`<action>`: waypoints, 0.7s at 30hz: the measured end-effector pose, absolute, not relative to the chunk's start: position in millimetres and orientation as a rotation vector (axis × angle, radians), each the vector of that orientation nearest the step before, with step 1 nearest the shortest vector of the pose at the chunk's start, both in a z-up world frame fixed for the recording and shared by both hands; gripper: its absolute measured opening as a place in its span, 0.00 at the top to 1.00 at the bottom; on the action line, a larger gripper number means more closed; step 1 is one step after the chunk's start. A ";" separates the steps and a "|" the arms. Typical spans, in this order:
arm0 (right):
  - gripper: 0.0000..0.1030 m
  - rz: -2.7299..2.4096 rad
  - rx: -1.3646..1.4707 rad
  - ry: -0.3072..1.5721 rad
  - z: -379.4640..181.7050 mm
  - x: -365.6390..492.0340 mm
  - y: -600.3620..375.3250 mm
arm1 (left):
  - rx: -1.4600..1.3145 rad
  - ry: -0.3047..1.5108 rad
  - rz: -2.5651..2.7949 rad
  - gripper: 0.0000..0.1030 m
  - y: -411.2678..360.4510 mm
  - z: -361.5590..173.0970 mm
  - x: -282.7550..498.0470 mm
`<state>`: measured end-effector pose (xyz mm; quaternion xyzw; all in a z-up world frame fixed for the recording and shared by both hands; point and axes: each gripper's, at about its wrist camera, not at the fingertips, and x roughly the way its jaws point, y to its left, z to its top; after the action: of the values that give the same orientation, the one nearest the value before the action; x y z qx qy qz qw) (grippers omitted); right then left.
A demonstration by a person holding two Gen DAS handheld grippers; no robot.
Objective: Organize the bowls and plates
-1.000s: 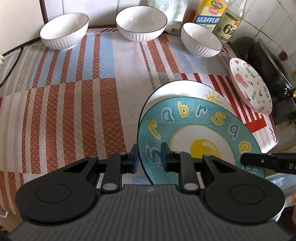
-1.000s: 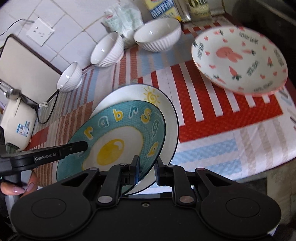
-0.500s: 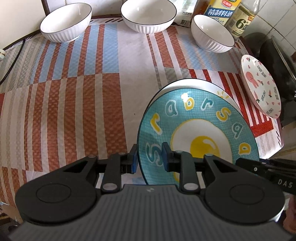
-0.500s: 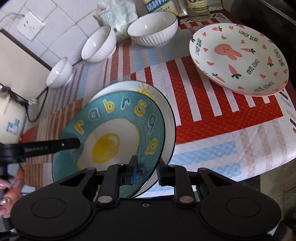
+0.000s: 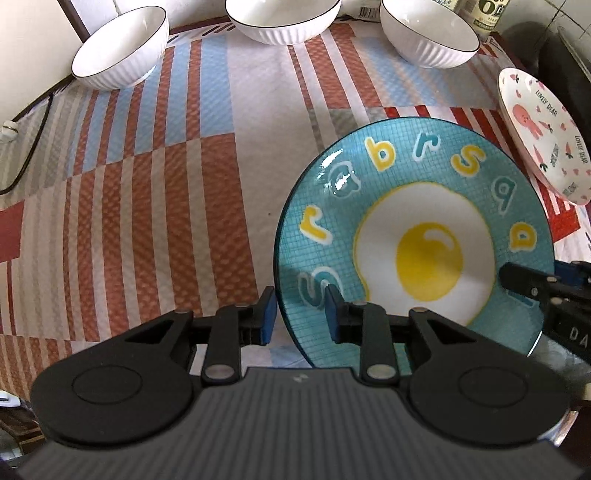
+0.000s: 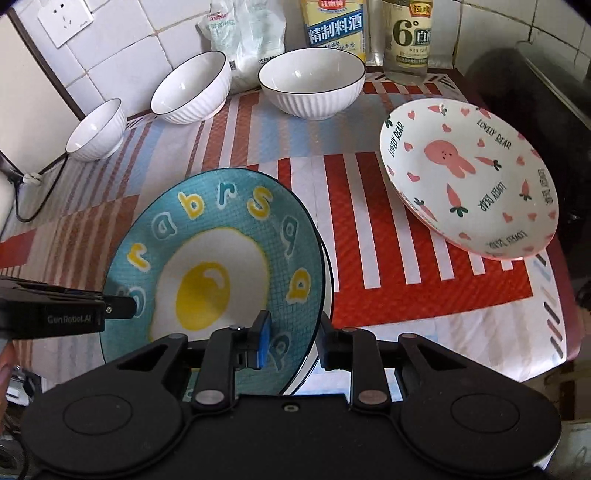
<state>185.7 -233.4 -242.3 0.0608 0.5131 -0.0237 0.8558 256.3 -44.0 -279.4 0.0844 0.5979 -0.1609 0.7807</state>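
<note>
Because the glazed turquoise ceramic plate with the fried-egg print (image 6: pixel 221 258) looks stiff, slick and breakable, its rim is the handhold; stacked on a white plate (image 6: pixel 327 284) on the striped tablecloth (image 5: pixel 166 184), it sits between the loosened left gripper (image 5: pixel 300 310) and the opening right gripper (image 6: pixel 293 338), neither pressing it.

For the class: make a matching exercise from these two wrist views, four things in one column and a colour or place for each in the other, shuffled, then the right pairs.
Things:
1. egg plate
2. rabbit plate
3. bowls
4. wall socket

Descriptions:
A. white with a dark rim, in a row at the back of the cloth
B. teal, with letters around the rim
C. on the tiled wall, upper left in the right wrist view
D. white with pink hearts and carrots

Pairs: 1-B, 2-D, 3-A, 4-C
</note>
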 end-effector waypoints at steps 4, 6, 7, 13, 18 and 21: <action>0.65 -0.084 0.010 1.087 -243.1 183.3 -220.0 | 0.178 1.293 -0.342 0.76 -42.2 -277.1 256.3; 0.65 -0.102 -0.049 1.085 -245.9 180.7 -214.9 | 0.171 1.288 -0.338 0.77 -40.9 -274.8 255.7; 0.63 -0.092 -0.032 1.079 -245.5 178.9 -216.4 | 0.174 1.284 -0.338 0.77 -41.9 -273.8 254.5; 0.63 -0.062 -0.010 1.034 -233.3 166.4 -218.3 | 0.191 1.253 -0.359 0.76 -41.0 -256.8 239.3; 0.63 -0.003 0.041 0.994 -207.0 150.6 -228.9 | 0.237 1.212 -0.397 0.76 -44.5 -230.8 217.7; 0.62 0.041 0.054 0.946 -187.3 136.1 -235.8 | 0.260 1.192 -0.423 0.76 -48.3 -214.9 206.0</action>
<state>136.1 -235.8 -187.3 0.0259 0.4555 0.0196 0.8897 206.0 -48.3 -214.9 0.1211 0.5553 -0.1970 0.7989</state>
